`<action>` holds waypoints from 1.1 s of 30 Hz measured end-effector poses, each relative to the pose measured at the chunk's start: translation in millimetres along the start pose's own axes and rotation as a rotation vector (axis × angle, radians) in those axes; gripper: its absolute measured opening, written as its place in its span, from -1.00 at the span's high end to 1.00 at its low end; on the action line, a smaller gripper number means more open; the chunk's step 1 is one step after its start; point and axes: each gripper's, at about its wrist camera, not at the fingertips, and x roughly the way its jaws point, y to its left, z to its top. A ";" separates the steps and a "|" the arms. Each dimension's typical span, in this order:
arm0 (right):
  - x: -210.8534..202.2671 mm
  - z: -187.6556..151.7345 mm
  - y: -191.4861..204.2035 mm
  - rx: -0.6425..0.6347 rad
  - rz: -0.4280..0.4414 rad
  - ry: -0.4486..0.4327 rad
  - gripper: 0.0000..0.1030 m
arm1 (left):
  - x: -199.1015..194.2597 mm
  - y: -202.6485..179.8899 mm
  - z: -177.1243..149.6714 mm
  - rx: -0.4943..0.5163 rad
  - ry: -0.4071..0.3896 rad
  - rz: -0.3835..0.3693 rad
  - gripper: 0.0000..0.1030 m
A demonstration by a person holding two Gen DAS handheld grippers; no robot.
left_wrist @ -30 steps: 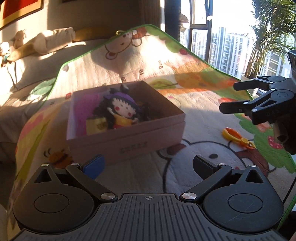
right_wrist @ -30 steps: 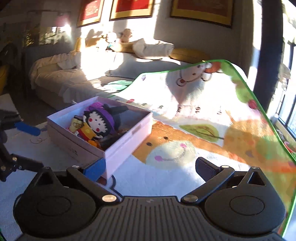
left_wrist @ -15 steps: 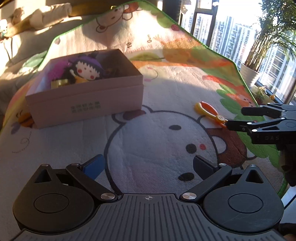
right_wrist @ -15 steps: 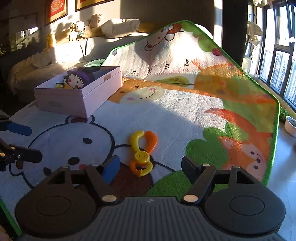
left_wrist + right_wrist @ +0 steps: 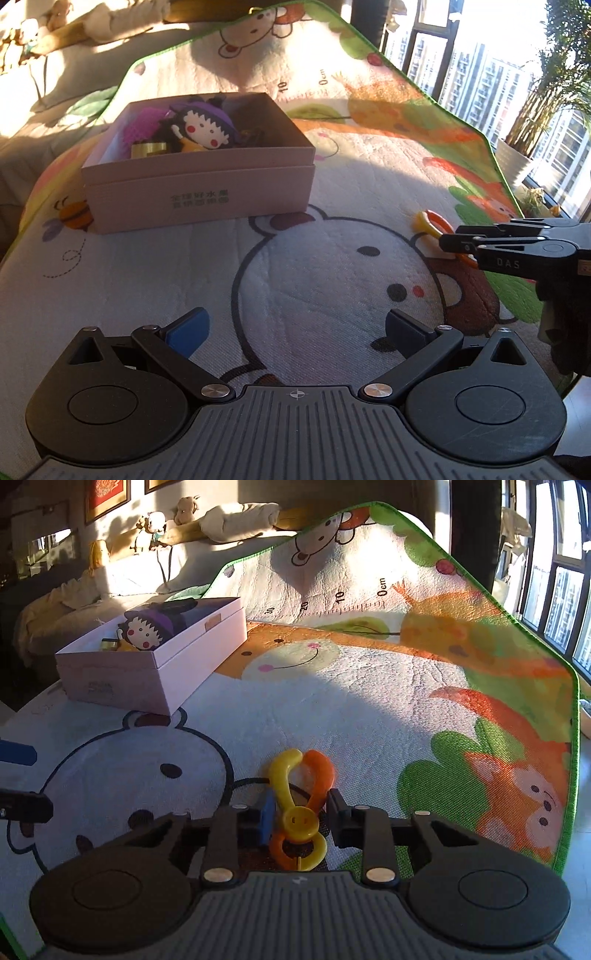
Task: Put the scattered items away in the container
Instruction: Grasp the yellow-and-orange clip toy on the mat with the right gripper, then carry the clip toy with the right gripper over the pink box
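Sofa (image 5: 122, 579): far left of the right wrist view, draped in pale covers, soft toys (image 5: 159, 526) lined along its back, framed pictures on the wall above.
Play mat (image 5: 369, 686): cartoon print with a white bear, an orange fox and a height ruler, green-edged, half in sun and half in shadow; its far end rises up over the sofa.
Box (image 5: 199, 192): pale pink, open, on the mat's left part; a big-headed doll (image 5: 201, 125) in a purple hat, a purple mesh piece and a small gold item lie inside.
Left hand-held gripper (image 5: 295, 328): jaws wide apart with nothing between them, hovering over the white bear.
Toy scissors (image 5: 299, 812): yellow and orange, flat on the mat right of the box and well apart from it.
Right hand-held gripper (image 5: 299, 818): jaws closing with the scissors' pivot between them; the blue pad looks to be at the yellow arm, but whether the right pad touches I cannot tell.
Windows (image 5: 554, 572): right side, tower blocks and a potted palm (image 5: 550, 81) outside.
Since a second ago: right hand-held gripper has come down from beside the box to the scissors and narrowed from fully open; box and contents unchanged.
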 end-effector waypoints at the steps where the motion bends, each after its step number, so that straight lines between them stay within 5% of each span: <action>1: -3.9 -0.9 1.4 0.002 0.006 0.000 0.43 | 0.1 0.5 -0.7 -0.001 0.002 -0.001 -1.00; 20: -47.9 16.9 122.2 -0.201 0.255 0.001 0.43 | -13.7 47.9 -13.8 -0.022 0.012 0.105 -1.00; 27: -40.1 61.5 141.7 -0.226 0.273 -0.047 0.43 | -22.8 70.2 -3.4 -0.020 -0.074 0.095 -1.00; 33: -21.3 148.7 121.3 -0.119 0.237 -0.164 0.43 | -18.8 88.9 12.6 -0.059 -0.124 0.078 -1.00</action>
